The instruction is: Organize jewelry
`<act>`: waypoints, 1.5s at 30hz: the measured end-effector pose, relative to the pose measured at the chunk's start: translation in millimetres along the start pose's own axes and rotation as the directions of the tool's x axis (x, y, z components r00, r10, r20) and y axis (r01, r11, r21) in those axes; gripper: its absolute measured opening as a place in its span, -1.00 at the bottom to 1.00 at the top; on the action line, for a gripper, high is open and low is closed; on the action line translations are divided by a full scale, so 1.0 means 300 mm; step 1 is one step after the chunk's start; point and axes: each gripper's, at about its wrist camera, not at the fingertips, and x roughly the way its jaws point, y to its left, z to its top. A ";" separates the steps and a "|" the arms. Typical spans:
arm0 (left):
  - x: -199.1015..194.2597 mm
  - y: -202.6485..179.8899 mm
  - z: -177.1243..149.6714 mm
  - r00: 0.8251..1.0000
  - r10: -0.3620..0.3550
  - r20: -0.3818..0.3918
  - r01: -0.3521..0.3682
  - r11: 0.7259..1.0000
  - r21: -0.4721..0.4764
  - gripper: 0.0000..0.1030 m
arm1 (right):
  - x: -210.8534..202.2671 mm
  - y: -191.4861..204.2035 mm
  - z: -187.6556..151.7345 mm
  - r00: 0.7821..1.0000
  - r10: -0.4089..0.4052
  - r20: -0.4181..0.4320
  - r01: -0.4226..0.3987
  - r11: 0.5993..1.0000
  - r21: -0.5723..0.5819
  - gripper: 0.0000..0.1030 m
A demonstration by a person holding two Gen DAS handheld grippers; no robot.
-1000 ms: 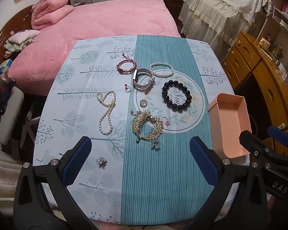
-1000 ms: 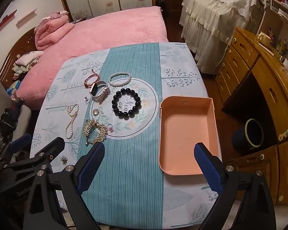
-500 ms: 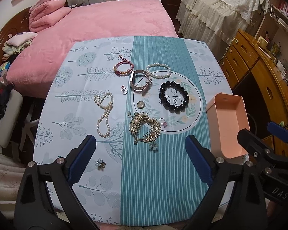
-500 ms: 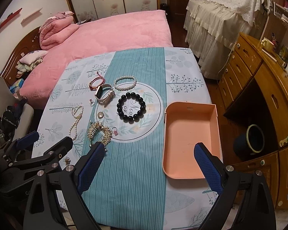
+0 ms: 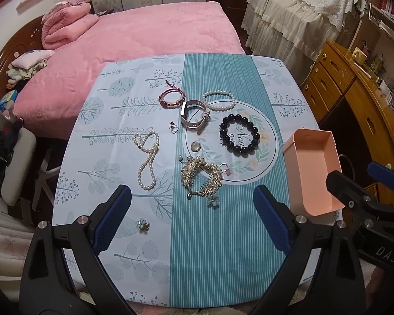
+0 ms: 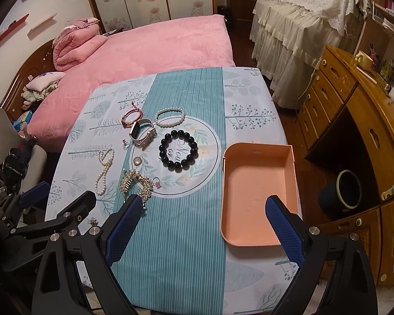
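Observation:
Jewelry lies on a teal and white tablecloth (image 5: 212, 249): a black bead bracelet (image 5: 238, 134) (image 6: 178, 150), a white pearl bracelet (image 5: 218, 100), a pink watch band (image 5: 194, 116), a red cord bracelet (image 5: 171, 99), a pearl necklace (image 5: 147, 158), a gold hair comb (image 5: 202, 177) and a small flower piece (image 5: 143, 224). An empty pink tray (image 6: 258, 194) (image 5: 314, 176) sits at the table's right. My left gripper (image 5: 191, 223) is open and empty above the near edge. My right gripper (image 6: 205, 225) is open and empty, near the tray.
A pink bed (image 5: 144, 39) lies beyond the table. A wooden desk with drawers (image 6: 354, 120) stands on the right, with a dark bin (image 6: 341, 191) under it. A draped cabinet (image 6: 302, 26) is at the back right. A chair (image 5: 18, 162) stands left.
Both grippers have pulled back and risen a little, so the table and jewelry sit lower and farther in view. Nothing on the table has moved.

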 end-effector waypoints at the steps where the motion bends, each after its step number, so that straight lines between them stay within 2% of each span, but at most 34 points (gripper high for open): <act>1: -0.002 0.001 -0.006 1.000 0.002 0.001 -0.002 1.000 -0.002 0.81 | -0.002 0.003 0.000 1.000 0.001 0.001 -0.001 1.000 -0.004 0.86; 20: -0.040 -0.006 -0.022 0.999 0.034 0.012 -0.034 0.999 -0.034 0.81 | -0.037 -0.002 0.010 0.999 0.028 0.023 -0.027 0.999 -0.033 0.86; 28: -0.031 0.046 -0.030 0.998 0.057 0.007 -0.056 0.995 -0.084 0.81 | -0.013 0.007 0.014 0.998 0.063 0.012 -0.063 0.997 -0.033 0.86; 34: 0.015 0.067 -0.021 0.999 0.049 -0.021 -0.051 0.995 -0.087 0.81 | 0.035 0.031 0.032 0.997 0.072 -0.009 -0.072 0.996 -0.050 0.86; 37: 0.043 0.072 0.002 0.999 0.023 -0.024 -0.025 0.996 -0.081 0.81 | 0.059 0.042 0.052 0.998 0.065 -0.012 -0.065 0.996 -0.058 0.86; 45: 0.142 0.063 0.072 0.997 -0.025 -0.070 0.024 1.000 -0.014 0.79 | 0.145 0.054 0.114 0.998 0.055 -0.029 -0.057 0.996 -0.068 0.86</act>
